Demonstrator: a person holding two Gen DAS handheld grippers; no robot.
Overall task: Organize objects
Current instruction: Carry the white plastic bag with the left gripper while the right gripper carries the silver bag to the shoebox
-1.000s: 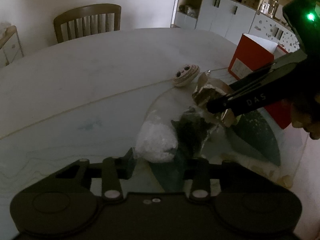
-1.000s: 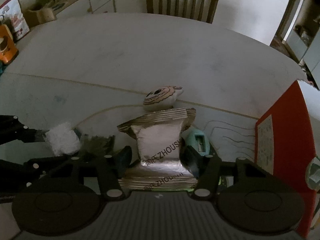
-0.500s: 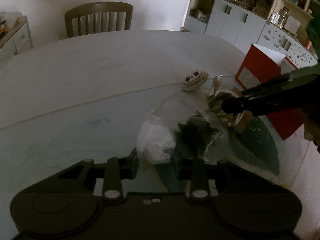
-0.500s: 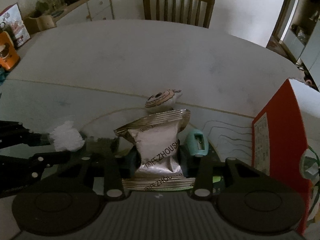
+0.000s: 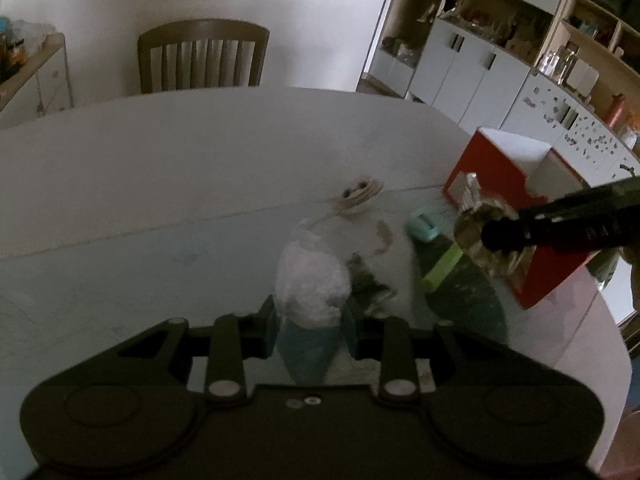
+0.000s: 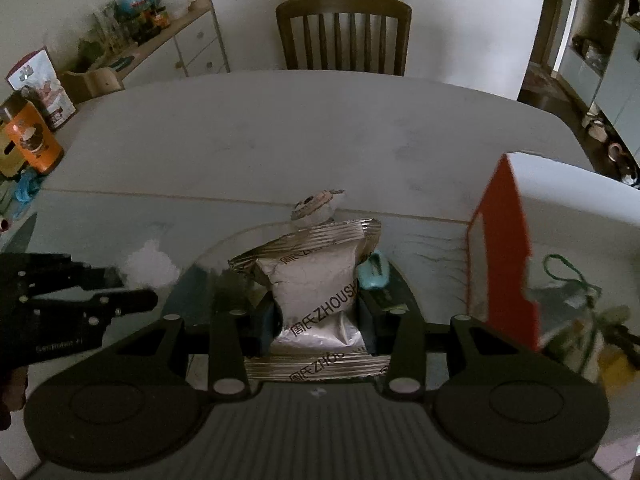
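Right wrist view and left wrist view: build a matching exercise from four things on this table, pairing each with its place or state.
Things:
1. silver foil packet
2. white crumpled plastic bag
3. red open-topped box
4. small teal plastic object

Places or states:
A. standing at the table's right side
B. clamped in the right gripper
C. lying on the table between bag and box
D. clamped in the left gripper

Pairs: 1-B, 2-D, 3-A, 4-C

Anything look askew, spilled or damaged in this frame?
Nothing spilled. The silver foil packet is creased and tilted in the right gripper. The left gripper holds a white bag. The red box stands upright.
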